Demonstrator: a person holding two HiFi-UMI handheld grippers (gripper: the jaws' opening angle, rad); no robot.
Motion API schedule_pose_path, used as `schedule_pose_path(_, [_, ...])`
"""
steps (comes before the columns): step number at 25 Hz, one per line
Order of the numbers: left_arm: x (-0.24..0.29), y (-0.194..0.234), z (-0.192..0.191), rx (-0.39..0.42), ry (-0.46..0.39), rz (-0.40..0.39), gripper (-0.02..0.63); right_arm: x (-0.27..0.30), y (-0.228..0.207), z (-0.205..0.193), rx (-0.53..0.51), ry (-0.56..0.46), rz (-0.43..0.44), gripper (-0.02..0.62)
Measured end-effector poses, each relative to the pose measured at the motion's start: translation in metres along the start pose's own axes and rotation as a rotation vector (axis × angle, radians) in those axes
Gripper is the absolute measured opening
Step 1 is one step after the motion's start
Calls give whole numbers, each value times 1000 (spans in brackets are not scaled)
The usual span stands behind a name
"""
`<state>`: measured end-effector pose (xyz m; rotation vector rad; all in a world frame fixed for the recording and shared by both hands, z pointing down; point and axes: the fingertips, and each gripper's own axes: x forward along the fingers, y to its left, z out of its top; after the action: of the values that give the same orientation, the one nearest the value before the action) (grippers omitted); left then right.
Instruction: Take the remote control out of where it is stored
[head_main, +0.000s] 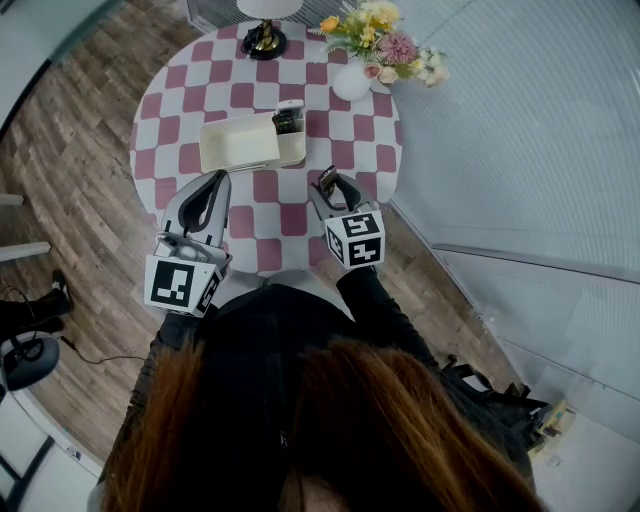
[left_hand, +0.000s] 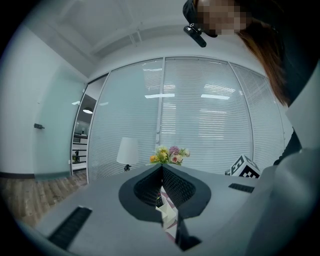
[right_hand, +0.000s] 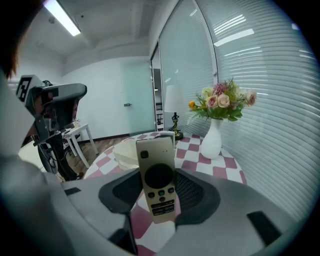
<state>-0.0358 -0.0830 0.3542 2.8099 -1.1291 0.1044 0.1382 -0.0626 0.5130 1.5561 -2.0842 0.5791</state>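
A beige remote control (right_hand: 157, 175) with a black round pad stands upright between the jaws of my right gripper (right_hand: 159, 186), which is shut on it. In the head view that gripper (head_main: 326, 186) hovers over the near right part of the round checkered table (head_main: 150, 170), in front of the white storage box (head_main: 240, 143). The box's narrow right compartment holds another dark remote (head_main: 289, 120). My left gripper (head_main: 214, 182) hangs over the near left of the table with its fingertips together and nothing in it. Its own view shows the jaws (left_hand: 161, 172) meeting, with the box corner beyond.
A white vase of flowers (head_main: 352, 78) stands at the far right of the table and a lamp base (head_main: 263, 40) at the far edge. A glass wall with blinds (head_main: 520, 150) runs close on the right. Wood floor and a chair base (head_main: 25, 355) lie left.
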Motion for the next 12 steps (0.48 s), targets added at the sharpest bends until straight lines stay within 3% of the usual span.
schedule_pose_path(12, [-5,3,-4,-3,19,13,9,14,1,-84,-1,199,17,210])
